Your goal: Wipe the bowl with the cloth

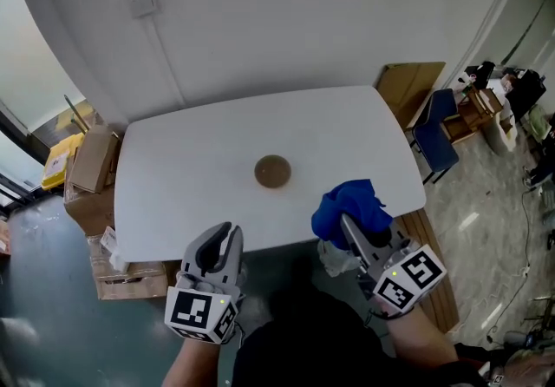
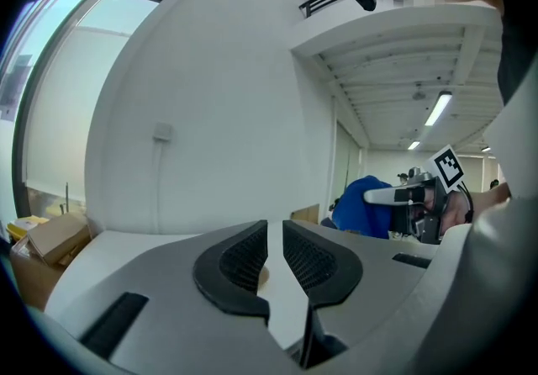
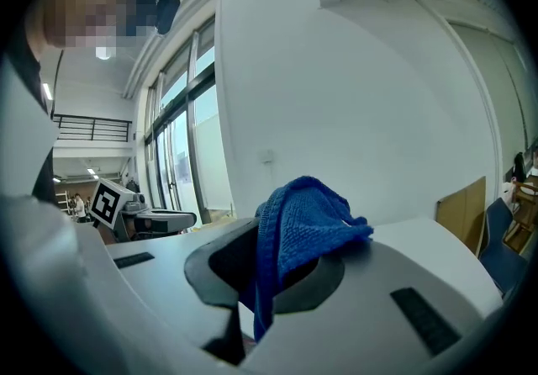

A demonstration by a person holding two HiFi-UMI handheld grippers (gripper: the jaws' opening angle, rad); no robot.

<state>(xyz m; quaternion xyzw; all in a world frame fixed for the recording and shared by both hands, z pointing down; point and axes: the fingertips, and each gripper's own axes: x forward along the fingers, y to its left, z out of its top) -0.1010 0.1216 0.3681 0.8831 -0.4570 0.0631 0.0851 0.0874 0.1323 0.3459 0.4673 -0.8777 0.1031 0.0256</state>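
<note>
A small brown bowl (image 1: 272, 171) sits alone near the middle of the white table (image 1: 191, 160). Both grippers hover at the table's near edge, short of the bowl. My left gripper (image 1: 227, 235) is left of the bowl; its jaws stand a narrow slit apart with nothing between them, as the left gripper view (image 2: 275, 239) shows. My right gripper (image 1: 349, 225) is shut on a bunched blue cloth (image 1: 351, 206), right of the bowl. In the right gripper view the cloth (image 3: 304, 222) drapes over the jaws and hangs down between them.
Cardboard boxes (image 1: 91, 164) stand by the table's left end, and another box (image 1: 130, 279) sits on the floor below. A cardboard panel (image 1: 408, 86) and a blue chair (image 1: 434, 138) are at the right. The white wall lies just behind the table.
</note>
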